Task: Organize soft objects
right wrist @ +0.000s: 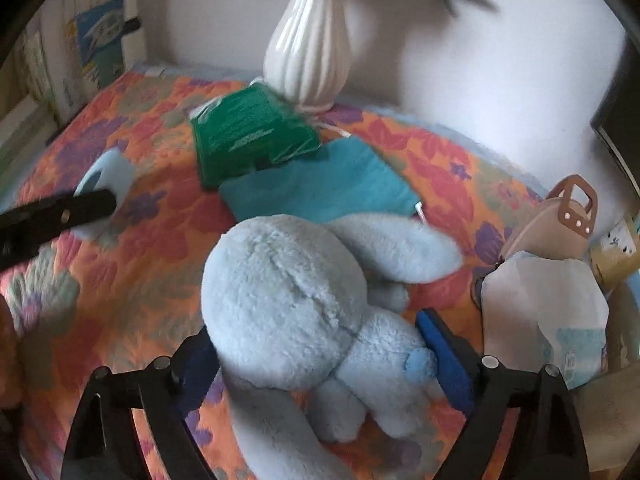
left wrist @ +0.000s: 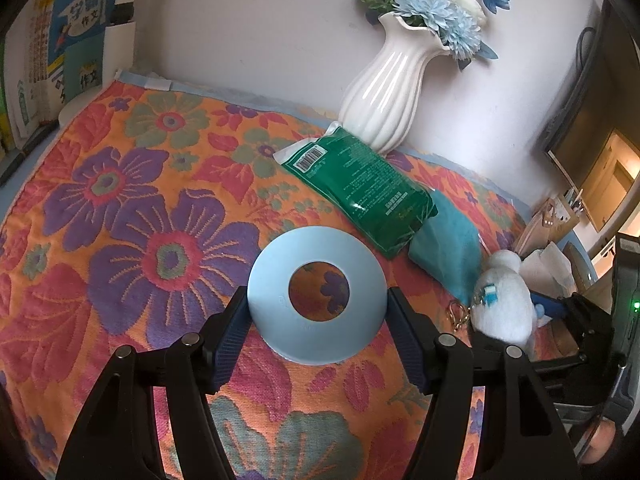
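Because its pads pinch the rim, the left hand-held gripper [left wrist: 318, 334] keeps the pale blue ring [left wrist: 318, 294] tilted above the floral cloth [left wrist: 120, 200], in front of the white vase [left wrist: 384, 92]. In the right view, the right hand-held gripper [right wrist: 320, 364] stands wide apart, straddling the plush toy [right wrist: 288, 304] lying nearer than the vase, probably to grasp it.

A lived-in room of a home — a table or bed, I cannot tell which, spread with a woven orange cloth patterned in purple and red flowers [left wrist: 120, 208], pushed against a plain pale wall [left wrist: 260, 32]. A ribbed white ceramic vase [left wrist: 384, 96] of blue and white artificial flowers [left wrist: 440, 12] stands at the back. Children's paperback schoolbooks [left wrist: 68, 44] lean at the left — a dark flat screen [left wrist: 580, 128] hangs at the right.
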Available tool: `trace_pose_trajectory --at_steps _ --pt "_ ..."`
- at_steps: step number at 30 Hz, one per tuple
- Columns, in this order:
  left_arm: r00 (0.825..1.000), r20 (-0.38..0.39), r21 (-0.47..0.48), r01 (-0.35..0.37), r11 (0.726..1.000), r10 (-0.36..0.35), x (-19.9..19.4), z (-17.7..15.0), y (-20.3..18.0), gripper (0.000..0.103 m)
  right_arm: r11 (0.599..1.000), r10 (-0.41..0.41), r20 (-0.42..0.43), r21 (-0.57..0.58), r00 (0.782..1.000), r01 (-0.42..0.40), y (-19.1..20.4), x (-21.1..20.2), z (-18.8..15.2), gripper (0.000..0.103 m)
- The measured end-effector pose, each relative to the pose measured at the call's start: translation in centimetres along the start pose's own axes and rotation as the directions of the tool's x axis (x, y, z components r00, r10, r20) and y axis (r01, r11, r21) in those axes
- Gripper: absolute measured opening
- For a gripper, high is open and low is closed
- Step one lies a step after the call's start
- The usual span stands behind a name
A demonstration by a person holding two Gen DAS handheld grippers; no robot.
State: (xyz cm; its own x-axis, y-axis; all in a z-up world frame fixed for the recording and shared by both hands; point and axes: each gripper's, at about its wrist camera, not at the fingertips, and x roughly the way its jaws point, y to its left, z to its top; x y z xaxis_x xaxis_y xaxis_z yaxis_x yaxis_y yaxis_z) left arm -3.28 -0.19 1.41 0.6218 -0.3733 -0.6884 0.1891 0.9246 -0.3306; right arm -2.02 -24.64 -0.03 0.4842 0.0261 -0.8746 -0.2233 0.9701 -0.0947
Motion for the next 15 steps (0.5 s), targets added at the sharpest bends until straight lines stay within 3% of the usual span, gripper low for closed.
trace_pose_trajectory --at_steps 3,9,12,15 --pt "1.000 0.004 0.017 -0.009 1.000 0.009 0.0 -0.1 -0.3 0.064 1.000 -0.021 0.033 -0.007 0.999 0.021 0.4 -0.9 -0.4 0.084" --pt "1.000 0.014 0.047 -0.016 0.999 0.015 -0.1 -0.1 -0.6 0.064 0.999 -0.030 0.094 0.031 0.995 0.027 0.8 -4.4 -1.2 0.083" --pt "1.000 0.017 0.051 -0.014 0.999 0.014 -0.2 -0.2 -0.7 0.064 0.997 0.015 0.131 0.074 0.991 -0.025 0.6 -6.6 -1.3 0.083" --pt "1.000 0.027 0.066 -0.012 0.998 0.010 -0.6 -0.3 -1.1 0.064 0.996 0.011 0.135 0.086 0.991 -0.023 1.0 -8.3 -1.4 0.083"
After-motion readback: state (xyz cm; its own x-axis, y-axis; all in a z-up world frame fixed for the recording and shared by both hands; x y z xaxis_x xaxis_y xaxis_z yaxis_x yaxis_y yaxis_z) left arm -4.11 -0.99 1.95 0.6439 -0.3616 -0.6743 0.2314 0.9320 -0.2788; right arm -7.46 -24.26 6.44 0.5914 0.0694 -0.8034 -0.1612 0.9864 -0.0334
